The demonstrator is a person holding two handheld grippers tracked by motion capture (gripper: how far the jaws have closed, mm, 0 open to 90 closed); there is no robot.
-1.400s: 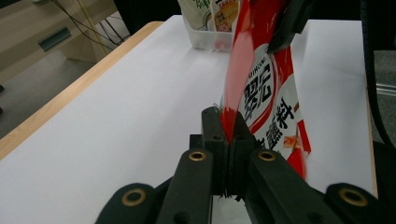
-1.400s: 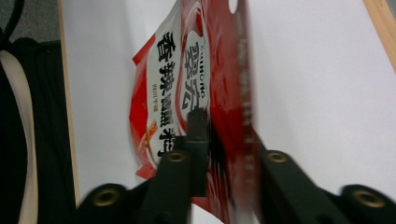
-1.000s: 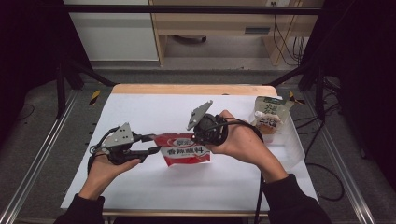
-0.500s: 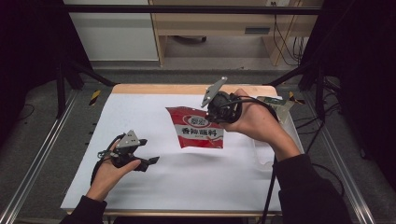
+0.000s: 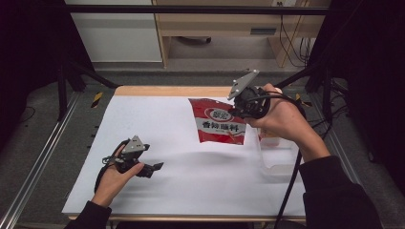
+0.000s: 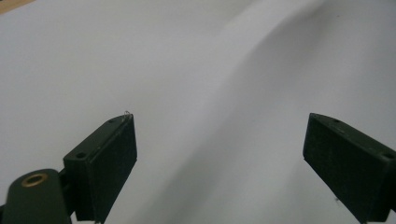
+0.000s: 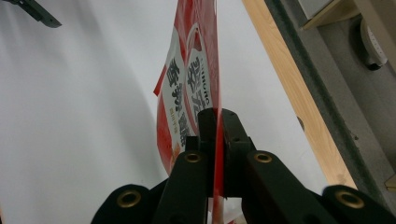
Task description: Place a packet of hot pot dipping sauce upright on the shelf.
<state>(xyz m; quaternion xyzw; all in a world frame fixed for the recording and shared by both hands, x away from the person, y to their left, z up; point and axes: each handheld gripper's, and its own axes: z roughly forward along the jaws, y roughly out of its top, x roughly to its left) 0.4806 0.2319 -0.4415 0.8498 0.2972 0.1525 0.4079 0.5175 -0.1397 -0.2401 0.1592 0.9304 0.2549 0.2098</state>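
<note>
High view: right gripper (image 5: 239, 110) pinches the red seasoning packet (image 5: 218, 123) by its right edge, dangling over the far table (image 5: 191, 181); light, floppy, slippery film. Left gripper (image 5: 155, 168), just opened, holds nothing.

Bright overhead light on the white table (image 5: 191, 176), dark surroundings, soft shadows, slight blur.

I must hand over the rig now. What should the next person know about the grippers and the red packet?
Right gripper: shut on the red packet at its edge, holding it lifted above the white table.
Left gripper: jaws have just been opening, nothing between them, low over the table.
Clear container: at the table's right edge, beside the right hand.
Done: packet picked up, left grip released.
Left: probably placing the packet into the container.
</note>
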